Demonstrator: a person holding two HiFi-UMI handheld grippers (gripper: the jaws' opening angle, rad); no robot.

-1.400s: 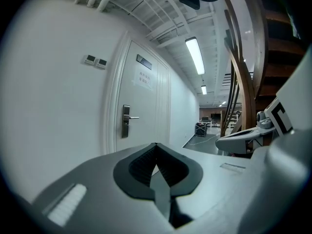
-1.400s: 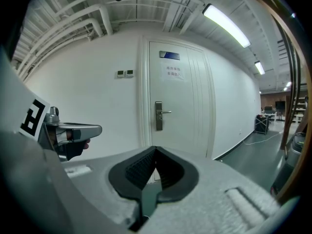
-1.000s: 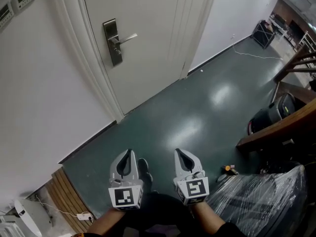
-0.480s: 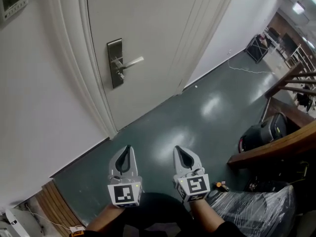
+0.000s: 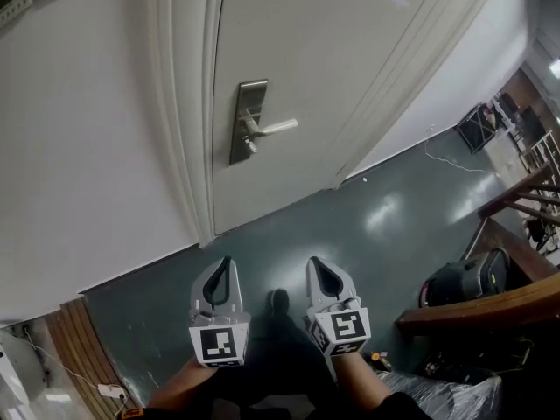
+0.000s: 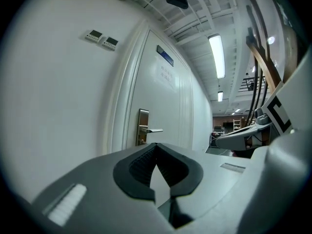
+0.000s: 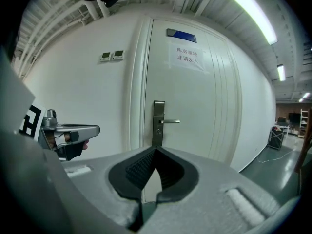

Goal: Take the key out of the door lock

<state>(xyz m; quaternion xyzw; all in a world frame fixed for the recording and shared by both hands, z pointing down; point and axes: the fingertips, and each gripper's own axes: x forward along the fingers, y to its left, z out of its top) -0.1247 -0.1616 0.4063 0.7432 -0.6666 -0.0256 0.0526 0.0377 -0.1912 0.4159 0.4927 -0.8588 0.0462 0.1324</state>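
A white door [image 5: 332, 77] carries a steel lock plate [image 5: 249, 121] with a lever handle [image 5: 278, 129]. Something small juts out just under the handle; it may be the key, but it is too small to tell. Both gripper views also show the lock plate [image 7: 158, 122] [image 6: 142, 133], some way ahead. My left gripper [image 5: 226, 262] [image 6: 156, 144] and right gripper [image 5: 313, 262] [image 7: 156, 148] are held side by side low over the dark green floor, well short of the door. Both are shut, with nothing between their jaws.
Two wall control panels [image 7: 112, 56] sit left of the door frame, and a paper sign [image 7: 187, 56] hangs on the door. To the right stand wooden beams [image 5: 490, 296], a black bag [image 5: 459, 278] and a plastic-wrapped bundle [image 5: 446, 392]. Wooden slats [image 5: 83, 348] lie at the lower left.
The view has swung so that the door and lock plate sit more to the centre and look nearer. Both grippers keep their place in the view and stay shut.
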